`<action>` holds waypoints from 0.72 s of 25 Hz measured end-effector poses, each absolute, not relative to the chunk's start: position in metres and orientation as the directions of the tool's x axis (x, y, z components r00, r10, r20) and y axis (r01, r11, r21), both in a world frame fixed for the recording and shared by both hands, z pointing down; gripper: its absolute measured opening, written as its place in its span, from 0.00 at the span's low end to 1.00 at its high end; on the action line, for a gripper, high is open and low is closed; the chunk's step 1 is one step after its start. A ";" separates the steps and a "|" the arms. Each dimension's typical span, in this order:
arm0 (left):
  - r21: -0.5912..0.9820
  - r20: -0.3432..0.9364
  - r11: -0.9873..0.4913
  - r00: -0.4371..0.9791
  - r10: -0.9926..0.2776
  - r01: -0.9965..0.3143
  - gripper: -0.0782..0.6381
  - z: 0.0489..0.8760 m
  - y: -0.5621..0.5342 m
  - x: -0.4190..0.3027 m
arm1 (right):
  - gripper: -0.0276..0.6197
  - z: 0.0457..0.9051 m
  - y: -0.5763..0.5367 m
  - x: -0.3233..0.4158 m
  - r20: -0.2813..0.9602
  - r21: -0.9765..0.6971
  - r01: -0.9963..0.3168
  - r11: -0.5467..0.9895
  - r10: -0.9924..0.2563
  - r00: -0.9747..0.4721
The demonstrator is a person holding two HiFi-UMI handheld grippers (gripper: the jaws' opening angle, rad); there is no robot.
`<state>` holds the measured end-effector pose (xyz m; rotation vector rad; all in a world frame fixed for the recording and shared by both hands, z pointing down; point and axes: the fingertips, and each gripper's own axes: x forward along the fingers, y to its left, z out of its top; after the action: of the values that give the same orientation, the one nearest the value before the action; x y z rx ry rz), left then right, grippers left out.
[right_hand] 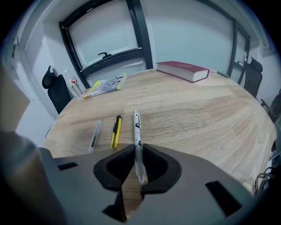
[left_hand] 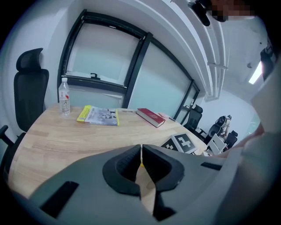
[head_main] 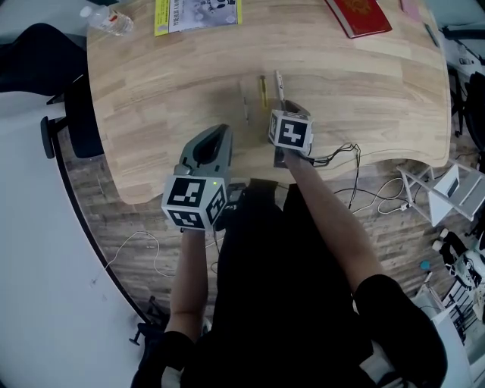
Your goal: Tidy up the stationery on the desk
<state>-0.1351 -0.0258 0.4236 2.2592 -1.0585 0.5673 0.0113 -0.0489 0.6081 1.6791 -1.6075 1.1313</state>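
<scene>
Water bottle [head_main: 108,20] sits way up-left of the left claw [head_main: 218,135], on the bench's [head_main: 364,83] far corner. Black office chair [head_main: 76,117] off to its left, cables [head_main: 337,151] dangling just right of the right claw [head_main: 282,104].

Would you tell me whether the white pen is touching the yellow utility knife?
Apart. The right gripper view shows a strip of bare desk between the white pen and the yellow utility knife, which lie side by side.

- The red book [head_main: 362,17] was cut off by the head view's top edge.
- The yellow booklet [head_main: 198,14] was cropped there too, and its print was too small to read.
- The right gripper [head_main: 282,104] hid the near end of the white pen [head_main: 279,83].
</scene>
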 end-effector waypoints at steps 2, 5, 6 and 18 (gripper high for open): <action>0.315 0.588 -0.519 0.592 -0.550 -0.795 0.16 0.423 -0.025 -0.138 | 0.15 0.609 -0.048 0.010 0.855 -0.158 -0.978 -0.135 -0.515 -0.067; 0.310 0.587 -0.519 0.589 -0.555 -0.797 0.16 0.422 -0.025 -0.140 | 0.16 0.607 -0.049 0.009 0.854 -0.156 -0.979 -0.132 -0.517 -0.066; 0.308 0.586 -0.520 0.589 -0.556 -0.797 0.16 0.421 -0.024 -0.141 | 0.18 0.607 -0.048 0.009 0.853 -0.158 -0.979 -0.131 -0.518 -0.069; 0.277 0.576 -0.552 0.596 -0.559 -0.786 0.16 0.414 -0.015 -0.138 | 0.20 0.558 -0.042 0.033 0.772 -0.185 -0.979 -0.087 -0.630 -0.090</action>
<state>-0.1376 -0.0153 0.4137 2.3106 -1.0663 0.5863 0.0329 -0.0424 0.5583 1.7414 -1.7450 1.0367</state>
